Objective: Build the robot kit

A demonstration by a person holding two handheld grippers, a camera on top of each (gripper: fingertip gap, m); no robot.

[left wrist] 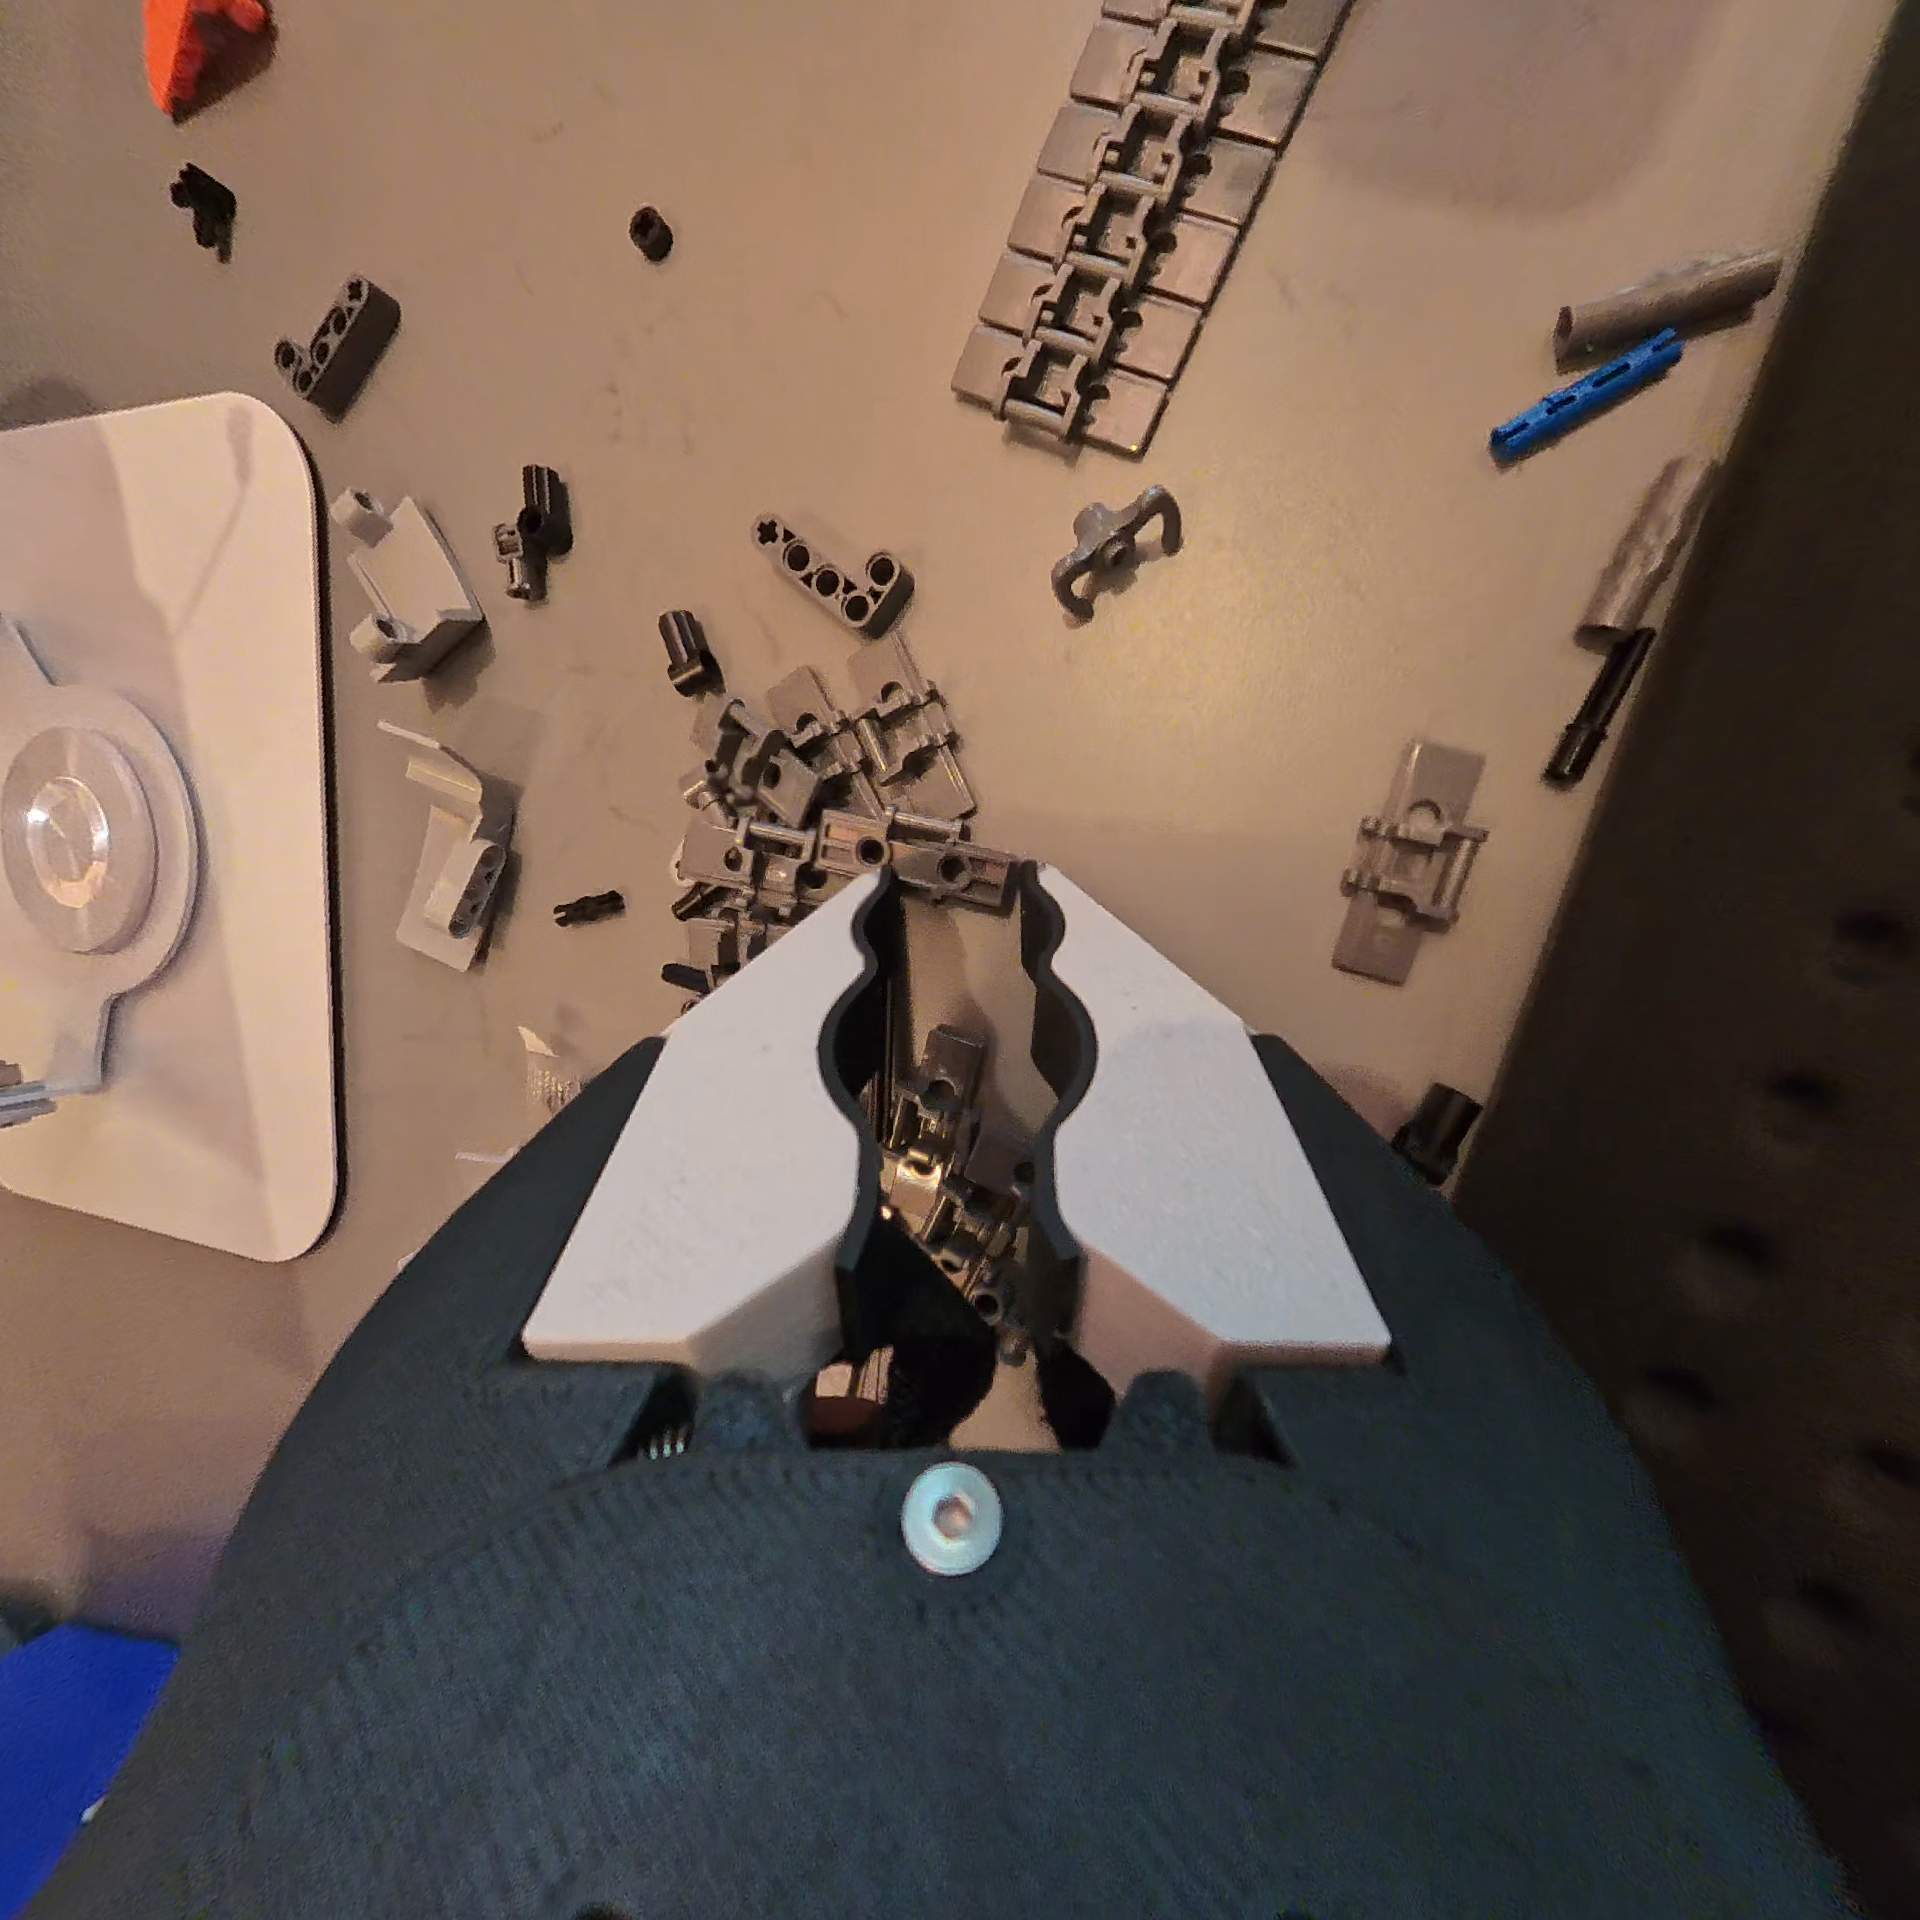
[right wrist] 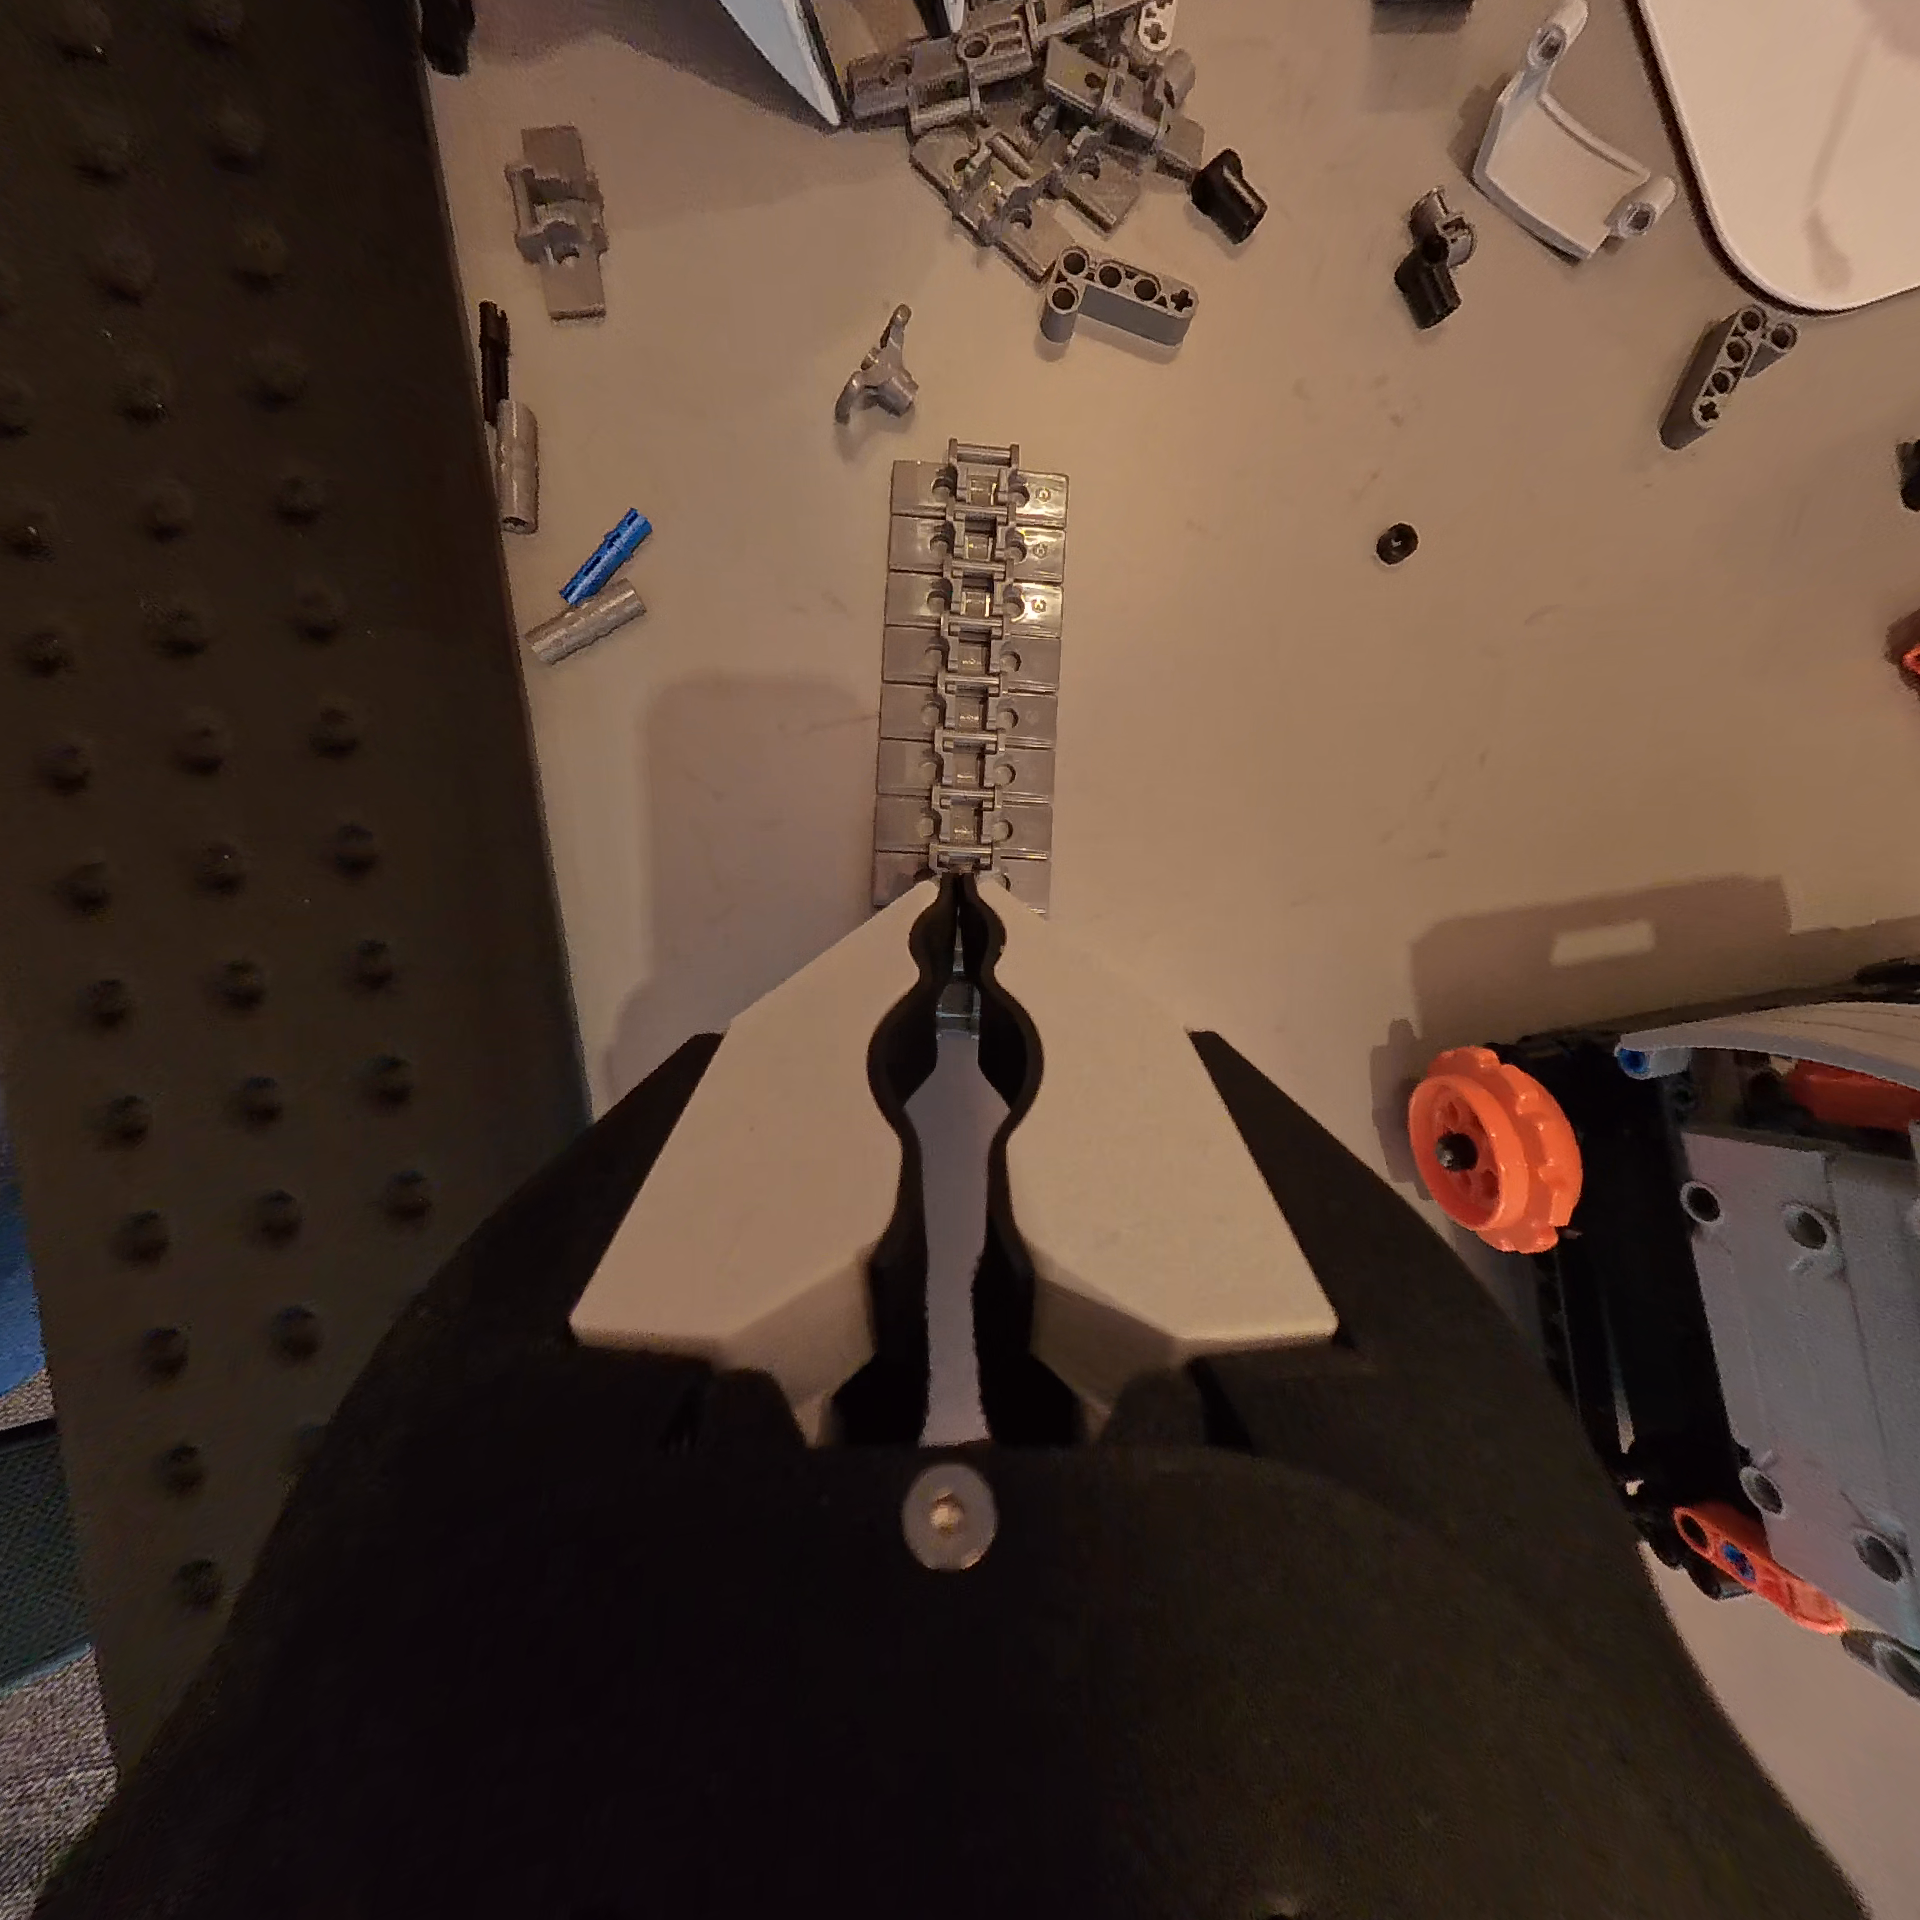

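Left gripper (left wrist: 956,883): jaws are held partly apart, tips set over a pile of loose grey track links (left wrist: 821,800); whether a link is pinched cannot be told.
Right gripper (right wrist: 958,881): tips are nearly closed on the near end link of the assembled track strip (right wrist: 971,675).
Track strip: laid flat on the table (right wrist: 1299,675), long axis running near to far, away from the right gripper.
State of assembly: about eight links are joined; many remain loose.
Surroundings: a single link (right wrist: 556,223) lies far left, a part-built vehicle (right wrist: 1714,1299) near right.
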